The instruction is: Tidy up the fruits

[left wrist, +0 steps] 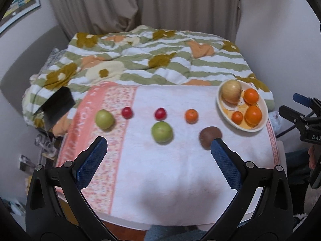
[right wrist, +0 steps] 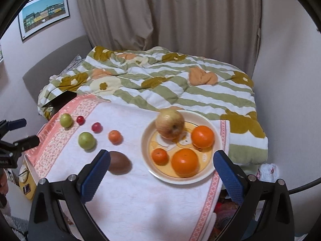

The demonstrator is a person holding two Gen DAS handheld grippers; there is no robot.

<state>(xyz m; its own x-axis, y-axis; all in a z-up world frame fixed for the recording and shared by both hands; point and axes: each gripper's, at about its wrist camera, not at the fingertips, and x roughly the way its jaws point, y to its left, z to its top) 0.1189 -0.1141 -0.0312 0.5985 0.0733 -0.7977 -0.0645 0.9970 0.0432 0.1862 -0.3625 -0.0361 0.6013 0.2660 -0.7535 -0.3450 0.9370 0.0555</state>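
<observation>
Six loose fruits, among them a brown kiwi [right wrist: 120, 165] near the plate [right wrist: 208, 172] at the towel's right edge, lie beneath the left gripper [left wrist: 158, 150] and right gripper [right wrist: 161, 163], both spread wide and empty; grasp softly, probably nearest fruit first.

I see a floral striped quilt [right wrist: 160, 84] at twelve o'clock, beige curtains [right wrist: 170, 20] behind it, and a framed picture [right wrist: 45, 13] at ten o'clock.
</observation>
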